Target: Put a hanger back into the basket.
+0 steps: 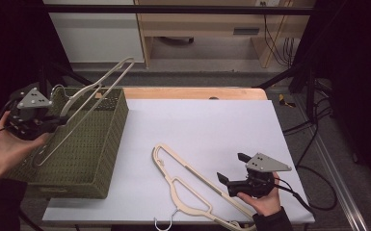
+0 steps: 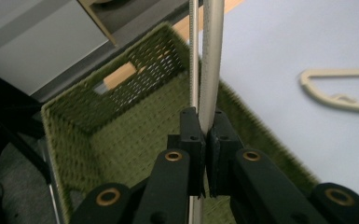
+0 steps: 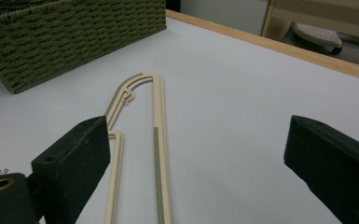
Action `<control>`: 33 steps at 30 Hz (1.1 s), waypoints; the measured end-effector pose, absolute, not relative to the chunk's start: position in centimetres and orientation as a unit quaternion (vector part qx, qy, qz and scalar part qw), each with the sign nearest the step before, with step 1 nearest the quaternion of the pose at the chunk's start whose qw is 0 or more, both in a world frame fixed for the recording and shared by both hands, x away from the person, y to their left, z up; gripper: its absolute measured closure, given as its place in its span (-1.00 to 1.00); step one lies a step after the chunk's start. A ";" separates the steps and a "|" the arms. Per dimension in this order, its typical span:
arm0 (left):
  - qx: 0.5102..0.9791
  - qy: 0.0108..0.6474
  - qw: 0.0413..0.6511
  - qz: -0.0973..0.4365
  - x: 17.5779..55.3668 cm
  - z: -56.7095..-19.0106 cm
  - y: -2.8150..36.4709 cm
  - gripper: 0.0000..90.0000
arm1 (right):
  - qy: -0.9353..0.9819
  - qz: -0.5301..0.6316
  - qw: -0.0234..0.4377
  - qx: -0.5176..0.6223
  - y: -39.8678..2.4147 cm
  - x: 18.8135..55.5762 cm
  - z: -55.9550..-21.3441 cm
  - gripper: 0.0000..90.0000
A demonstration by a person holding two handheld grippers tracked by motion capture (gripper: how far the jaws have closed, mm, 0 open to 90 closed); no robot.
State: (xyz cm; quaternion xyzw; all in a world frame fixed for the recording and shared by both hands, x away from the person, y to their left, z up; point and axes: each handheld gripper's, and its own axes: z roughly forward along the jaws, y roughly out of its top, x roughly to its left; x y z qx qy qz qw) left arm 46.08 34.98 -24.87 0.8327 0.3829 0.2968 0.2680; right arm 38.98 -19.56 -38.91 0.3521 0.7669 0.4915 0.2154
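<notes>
Hanger clamped in left hand-held gripper, above basket

Two cream hangers, one held hanger over the basket, one lying hanger on the table, one green woven basket, one white table, two grippers, left gripper, right gripper.

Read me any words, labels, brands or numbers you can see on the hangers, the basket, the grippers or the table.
None: no readable text in any view.
The held hanger, the hanger on the table, the green woven basket, the left gripper, the right gripper and the table bear no visible lettering.
</notes>
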 end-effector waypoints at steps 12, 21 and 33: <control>0.840 0.406 0.208 0.295 46.7 -28.6 39.3 0.92 | 0.770 0.489 0.212 0.352 -19.4 39.1 -39.0 -0.83; 0.853 0.406 0.178 0.274 47.6 -31.7 39.8 0.92 | 0.771 0.486 0.212 0.352 -19.3 39.1 -39.1 -0.83; 0.851 0.421 0.185 0.253 48.4 -36.7 38.3 0.92 | 0.773 0.483 0.212 0.352 -19.2 39.2 -39.3 -0.83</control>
